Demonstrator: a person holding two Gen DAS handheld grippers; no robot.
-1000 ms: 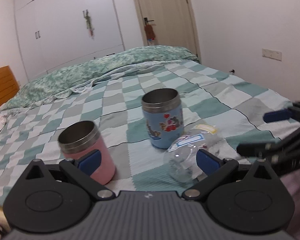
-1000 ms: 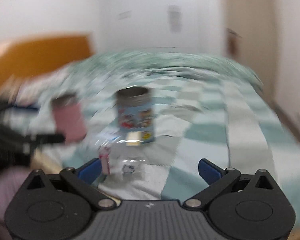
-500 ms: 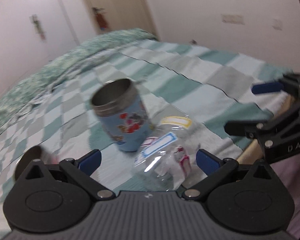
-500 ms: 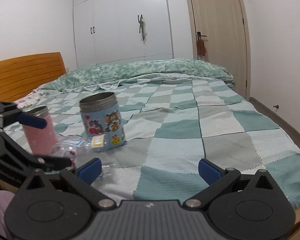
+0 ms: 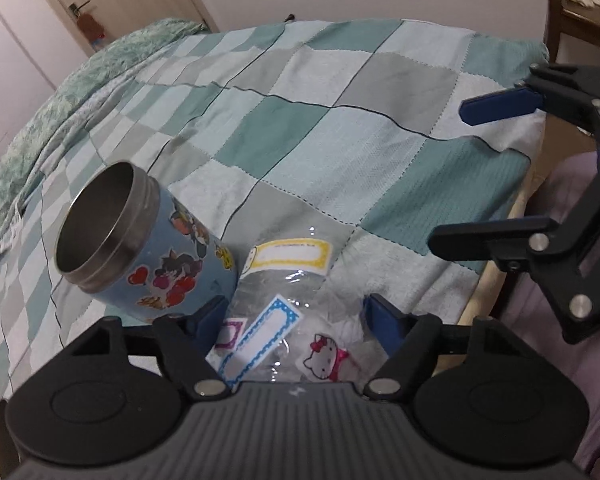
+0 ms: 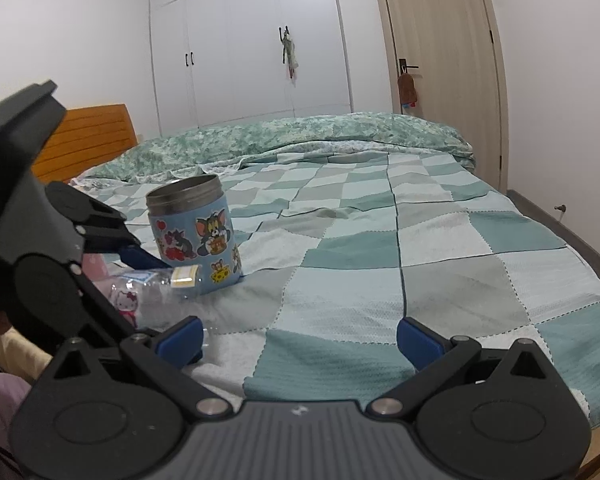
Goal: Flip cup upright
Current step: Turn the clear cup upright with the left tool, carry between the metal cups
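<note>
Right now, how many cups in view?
3. Blue cup stands upright on the bed. Clear cup lies on its side beside it, between the left tongs. A pink cup peeks out behind the left tongs, mostly hidden.

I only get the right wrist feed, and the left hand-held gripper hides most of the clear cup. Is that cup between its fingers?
Observer: Yes. The clear cup lies on its side between the fingers of the left hand-held gripper, whose jaws stand apart; I cannot tell if the pads touch it.
Operator: Anything inside the blue cup next to it?
Observer: No. The blue cup stands upright, and the left wrist view shows only bare metal inside.
</note>
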